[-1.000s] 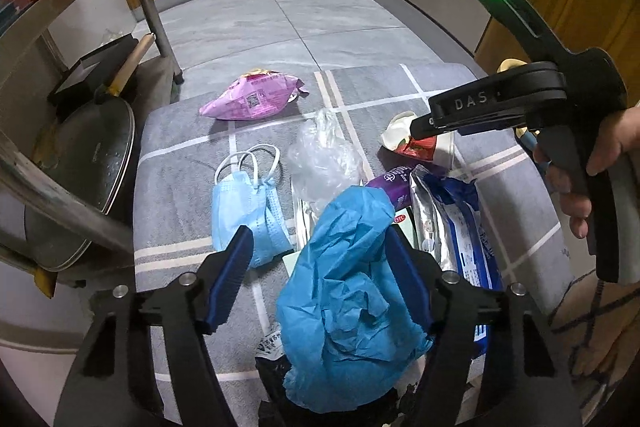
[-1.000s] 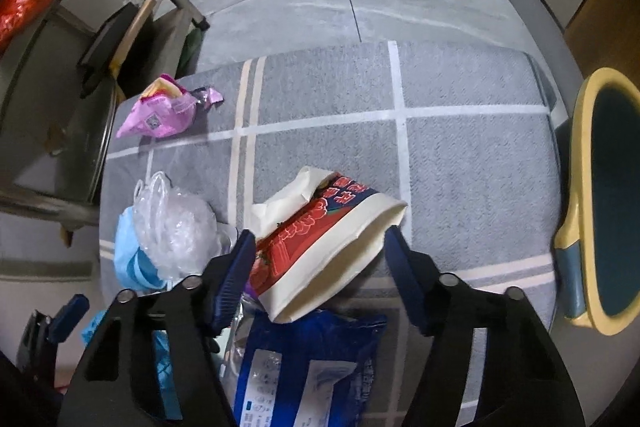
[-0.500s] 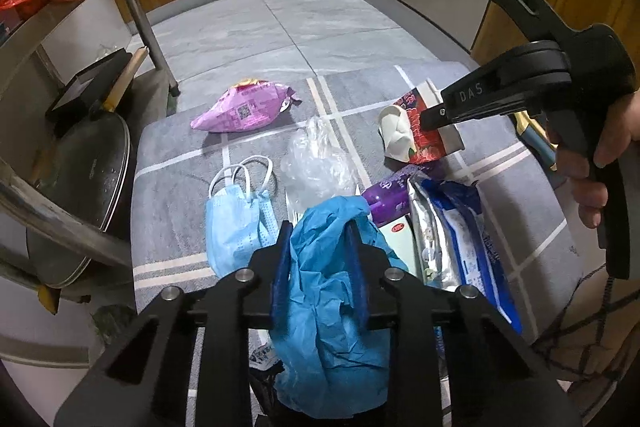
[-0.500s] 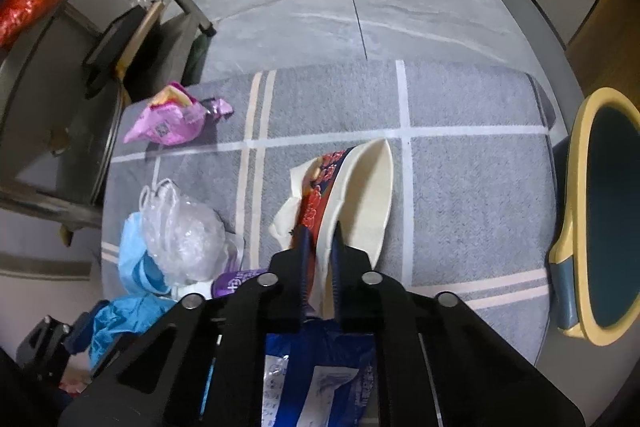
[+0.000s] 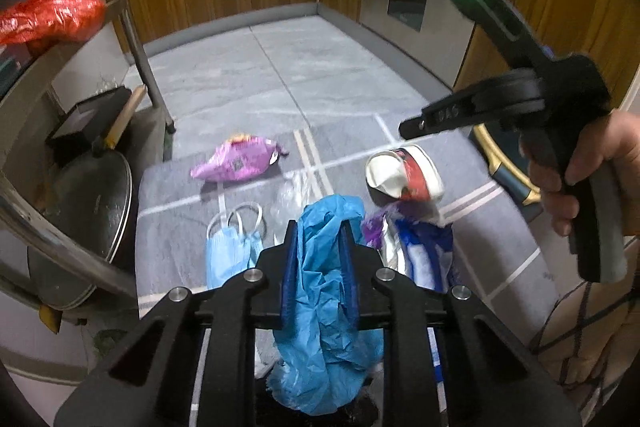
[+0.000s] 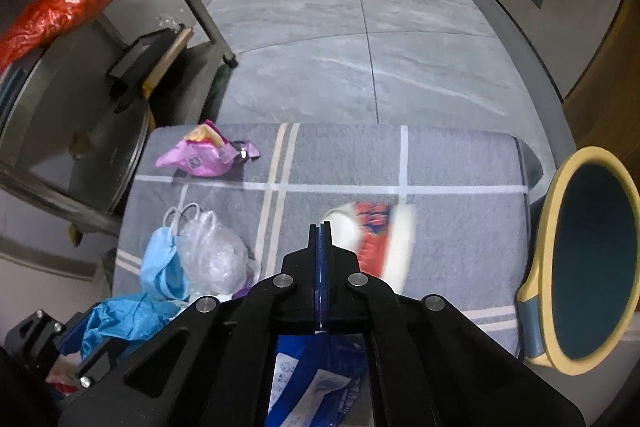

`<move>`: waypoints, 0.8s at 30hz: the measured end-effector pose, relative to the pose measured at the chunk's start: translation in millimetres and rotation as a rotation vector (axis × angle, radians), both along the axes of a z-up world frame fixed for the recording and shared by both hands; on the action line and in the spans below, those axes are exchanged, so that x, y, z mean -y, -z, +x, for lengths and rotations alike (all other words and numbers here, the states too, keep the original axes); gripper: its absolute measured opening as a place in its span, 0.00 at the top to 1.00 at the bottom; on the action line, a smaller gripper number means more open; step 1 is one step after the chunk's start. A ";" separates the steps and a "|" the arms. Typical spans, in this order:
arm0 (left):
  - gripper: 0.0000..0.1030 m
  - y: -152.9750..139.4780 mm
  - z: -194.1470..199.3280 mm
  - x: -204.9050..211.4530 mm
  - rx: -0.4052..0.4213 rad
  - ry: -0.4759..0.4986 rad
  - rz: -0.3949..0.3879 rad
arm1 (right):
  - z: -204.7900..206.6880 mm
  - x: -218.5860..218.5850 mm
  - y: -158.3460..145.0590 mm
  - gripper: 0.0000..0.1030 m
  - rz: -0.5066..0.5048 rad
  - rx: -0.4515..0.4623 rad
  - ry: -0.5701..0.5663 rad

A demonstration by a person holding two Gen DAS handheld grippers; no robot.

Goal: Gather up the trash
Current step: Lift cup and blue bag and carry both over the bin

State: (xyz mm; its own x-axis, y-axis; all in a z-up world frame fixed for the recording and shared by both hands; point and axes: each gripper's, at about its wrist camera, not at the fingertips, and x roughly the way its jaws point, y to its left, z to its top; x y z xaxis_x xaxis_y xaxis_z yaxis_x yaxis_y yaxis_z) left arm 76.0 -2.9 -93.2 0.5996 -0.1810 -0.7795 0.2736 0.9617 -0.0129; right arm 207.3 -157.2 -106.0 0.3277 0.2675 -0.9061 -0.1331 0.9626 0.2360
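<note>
On the surface (image 6: 460,163), bare cloth lies from twelve to two o'clock of the right tool (image 6: 320,239). The pink wrapper (image 6: 196,157) sits at ten, the mask (image 6: 160,267) and clear bag (image 6: 212,255) at nine, the yellow-rimmed bin (image 6: 536,283) at three.

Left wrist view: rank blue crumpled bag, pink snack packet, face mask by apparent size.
1. blue crumpled bag, largest, though it is nearest the camera, held in the left claw.
2-3. pink snack packet and face mask look alike; not ranked.
</note>
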 end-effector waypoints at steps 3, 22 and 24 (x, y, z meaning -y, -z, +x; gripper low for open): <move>0.82 -8.2 -0.7 -1.7 0.024 -0.001 -0.009 | 1.9 7.9 1.7 0.99 0.022 -0.020 0.029; 0.82 -50.1 0.9 -2.3 0.161 0.003 -0.024 | 15.4 58.6 70.4 0.63 0.034 -0.238 0.190; 0.82 -49.7 1.5 -1.8 0.158 0.005 -0.026 | 15.7 58.0 77.7 0.76 0.066 -0.261 0.193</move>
State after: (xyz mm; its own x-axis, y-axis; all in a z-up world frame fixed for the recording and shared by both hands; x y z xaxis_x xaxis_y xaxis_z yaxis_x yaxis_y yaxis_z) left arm 77.5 -1.1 -43.4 0.7136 -0.2034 -0.6703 0.2792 0.9602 0.0059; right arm 222.9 -215.2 -183.7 0.1374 0.2841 -0.9489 0.1233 0.9456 0.3010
